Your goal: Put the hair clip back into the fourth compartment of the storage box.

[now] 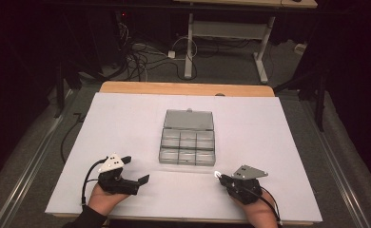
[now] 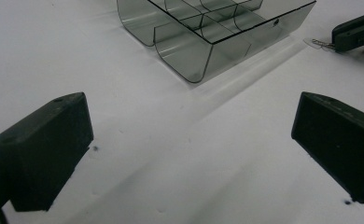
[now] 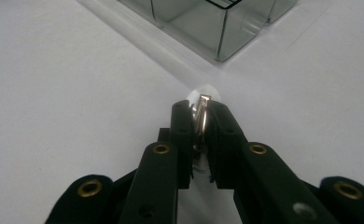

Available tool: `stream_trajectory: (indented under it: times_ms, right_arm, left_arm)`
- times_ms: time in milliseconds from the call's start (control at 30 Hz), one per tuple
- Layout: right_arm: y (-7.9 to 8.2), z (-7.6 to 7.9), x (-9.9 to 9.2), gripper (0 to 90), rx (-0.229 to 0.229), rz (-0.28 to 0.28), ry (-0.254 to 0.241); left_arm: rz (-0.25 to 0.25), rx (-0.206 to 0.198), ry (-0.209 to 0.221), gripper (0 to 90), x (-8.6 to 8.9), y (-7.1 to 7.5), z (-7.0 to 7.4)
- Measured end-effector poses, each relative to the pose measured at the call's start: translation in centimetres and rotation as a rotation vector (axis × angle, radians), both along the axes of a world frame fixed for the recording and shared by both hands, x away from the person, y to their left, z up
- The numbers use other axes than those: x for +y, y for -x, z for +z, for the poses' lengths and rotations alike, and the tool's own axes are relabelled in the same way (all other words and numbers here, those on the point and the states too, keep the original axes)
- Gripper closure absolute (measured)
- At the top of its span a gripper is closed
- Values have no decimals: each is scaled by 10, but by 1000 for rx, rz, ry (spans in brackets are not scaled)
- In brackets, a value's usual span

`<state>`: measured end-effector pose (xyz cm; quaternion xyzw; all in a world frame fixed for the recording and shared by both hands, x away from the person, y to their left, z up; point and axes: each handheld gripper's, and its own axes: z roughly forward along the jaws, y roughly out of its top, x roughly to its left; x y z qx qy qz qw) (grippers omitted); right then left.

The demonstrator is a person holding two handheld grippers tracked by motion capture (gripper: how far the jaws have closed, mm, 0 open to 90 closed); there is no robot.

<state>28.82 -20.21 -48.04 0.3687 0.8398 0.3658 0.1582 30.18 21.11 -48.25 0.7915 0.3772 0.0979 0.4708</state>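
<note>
A clear grey compartment box (image 1: 187,137) lies open in the middle of the white table, its lid folded back on the far side. My left gripper (image 1: 136,170) rests near the table's front left, open, with bare table between its jaws (image 2: 189,107). The box (image 2: 208,28) sits ahead of it. My right gripper (image 1: 220,176) is at the front right, shut on a small shiny metal piece (image 3: 201,116) with a clear round tab at its tip. That piece (image 2: 318,43) hangs just short of the box's near right corner (image 3: 208,23).
The white table cover (image 1: 269,142) has free room on both sides of the box. A wooden table edge (image 1: 183,88) shows at the back. Beyond it, cables and desk legs (image 1: 189,47) stand on the floor.
</note>
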Motion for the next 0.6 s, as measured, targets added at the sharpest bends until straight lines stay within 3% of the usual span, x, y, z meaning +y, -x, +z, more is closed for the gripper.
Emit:
stream_trajectory:
  times_ms: [600]
  right_arm:
    - [-1,0,0,842,-5,15,9]
  left_arm:
    - [0,-1,17,0,1,1,1]
